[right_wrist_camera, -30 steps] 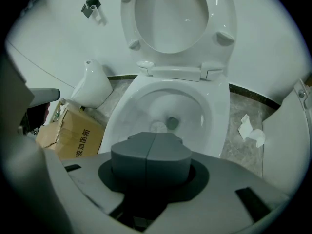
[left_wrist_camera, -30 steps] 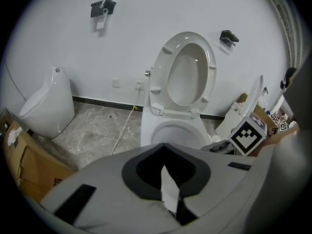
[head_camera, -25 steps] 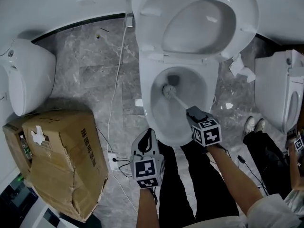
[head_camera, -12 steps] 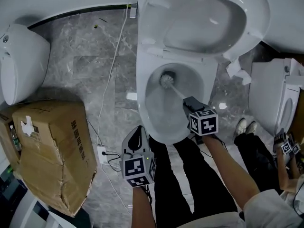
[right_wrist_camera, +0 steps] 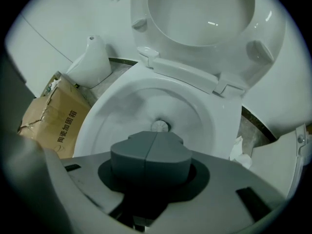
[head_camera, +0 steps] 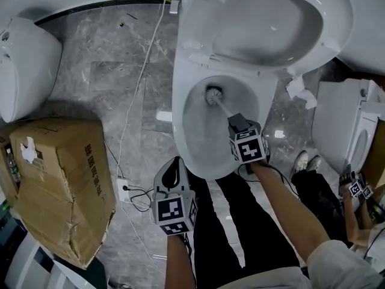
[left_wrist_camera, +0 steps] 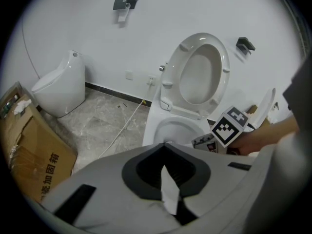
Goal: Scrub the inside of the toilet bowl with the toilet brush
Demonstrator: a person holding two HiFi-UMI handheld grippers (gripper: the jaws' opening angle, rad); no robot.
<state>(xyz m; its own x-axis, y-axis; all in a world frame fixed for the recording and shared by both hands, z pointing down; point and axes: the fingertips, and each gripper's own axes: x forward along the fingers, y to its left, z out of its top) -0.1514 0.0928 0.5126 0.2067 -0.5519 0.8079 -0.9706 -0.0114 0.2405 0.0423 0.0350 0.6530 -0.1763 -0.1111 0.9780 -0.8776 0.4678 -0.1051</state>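
Note:
The white toilet (head_camera: 183, 131) stands with seat and lid raised (head_camera: 271, 23). The toilet brush (head_camera: 213, 95) has its bristle head deep in the bowl near the drain, and the head also shows in the right gripper view (right_wrist_camera: 160, 126). My right gripper (head_camera: 236, 122) hangs over the bowl's front, pointing steeply down and shut on the brush handle. Its jaws have just been opening slightly, with the handle still between them. My left gripper (head_camera: 174, 161) rests beside the bowl's front left rim, shut. A white sliver shows between its pads (left_wrist_camera: 169, 194); what it is I cannot tell.
A torn cardboard box (head_camera: 57, 185) lies on the floor at left, below a white fixture (head_camera: 24, 65). A white cable (head_camera: 135, 95) runs to a socket (head_camera: 123, 188). Crumpled tissue (head_camera: 301, 89) and another toilet (head_camera: 343, 125) are at right. A second person's shoes (head_camera: 304, 161) are there too.
My right gripper has shifted a little further over the bowl and lower, rolling slightly, with the brush head staying near the drain. The left gripper has barely moved.

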